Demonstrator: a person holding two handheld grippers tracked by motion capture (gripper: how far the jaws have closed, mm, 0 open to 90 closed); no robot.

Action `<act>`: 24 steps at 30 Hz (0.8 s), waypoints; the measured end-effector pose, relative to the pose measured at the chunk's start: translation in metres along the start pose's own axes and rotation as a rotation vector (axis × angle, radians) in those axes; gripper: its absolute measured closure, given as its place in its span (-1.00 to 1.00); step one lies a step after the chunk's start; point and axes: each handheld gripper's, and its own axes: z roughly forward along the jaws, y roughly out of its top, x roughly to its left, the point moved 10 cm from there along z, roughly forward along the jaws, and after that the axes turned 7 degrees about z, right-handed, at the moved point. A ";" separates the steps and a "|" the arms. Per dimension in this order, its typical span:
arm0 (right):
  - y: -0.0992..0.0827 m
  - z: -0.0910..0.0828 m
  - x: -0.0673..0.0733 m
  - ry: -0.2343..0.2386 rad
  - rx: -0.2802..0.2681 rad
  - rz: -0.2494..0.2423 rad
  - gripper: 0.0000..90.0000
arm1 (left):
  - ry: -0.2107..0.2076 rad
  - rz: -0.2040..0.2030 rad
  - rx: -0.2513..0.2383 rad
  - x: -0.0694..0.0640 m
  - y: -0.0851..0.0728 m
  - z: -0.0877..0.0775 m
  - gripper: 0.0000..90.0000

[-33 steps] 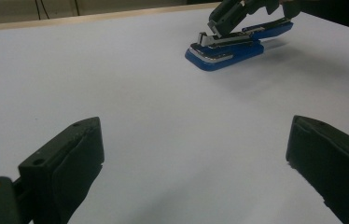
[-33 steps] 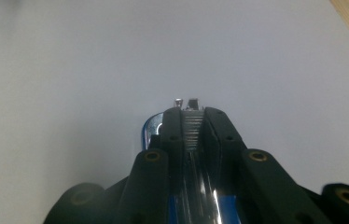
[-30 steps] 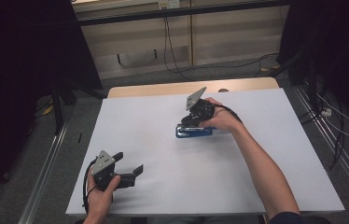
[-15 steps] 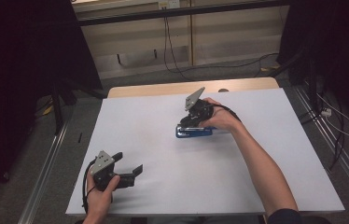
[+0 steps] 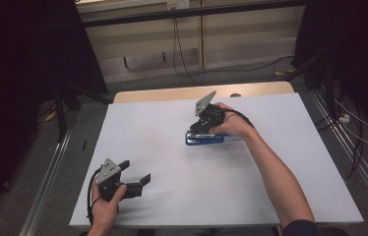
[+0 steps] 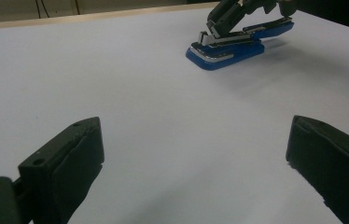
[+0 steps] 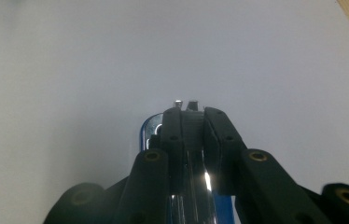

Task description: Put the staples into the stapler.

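The blue plastic stapler with a shiny metal top rail (image 5: 204,139) is lying flat on the white worktop (image 5: 172,147), a little beyond the middle and toward the right-hand side, its length running roughly across the high view. The right tool (image 5: 198,129) is reaching down onto it from above, tilted forward, with the person's right hand (image 5: 231,124) wrapping around the tool's body and the forearm stretching back toward the near right corner. In the right gripper view, the two black jaws are standing narrow and close together, their pads pressing on either side of the stapler's dark upper arm (image 7: 192,122), while the blue base (image 7: 145,130) is peeking out to the left below them. In the left gripper view, the stapler (image 6: 238,44) is sitting far off at the upper right, with the right tool (image 6: 212,29) clamping its upper arm, which is lifting slightly away from the base. The left tool (image 5: 138,178) is resting low near the front left corner of the worktop, well apart from the stapler, in the person's left hand (image 5: 106,206). Its jaws are standing wide, with bare worktop between them.
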 end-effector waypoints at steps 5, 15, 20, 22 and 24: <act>-0.001 0.000 0.001 0.005 0.005 0.001 0.76 | 0.001 0.001 0.001 0.000 0.000 0.000 -0.90; -0.002 0.002 0.001 0.006 0.010 0.012 0.76 | -0.003 0.002 0.003 0.000 0.000 0.000 -0.90; -0.001 0.005 0.000 0.006 0.012 0.011 0.76 | 0.001 -0.001 0.000 0.000 0.000 -0.001 -0.90; -0.001 0.005 0.000 0.006 0.012 0.011 0.76 | 0.000 0.000 0.001 0.000 0.000 0.000 -0.90; -0.001 0.005 0.001 0.004 0.016 0.020 0.76 | -0.001 0.000 0.000 0.000 0.000 0.000 -0.90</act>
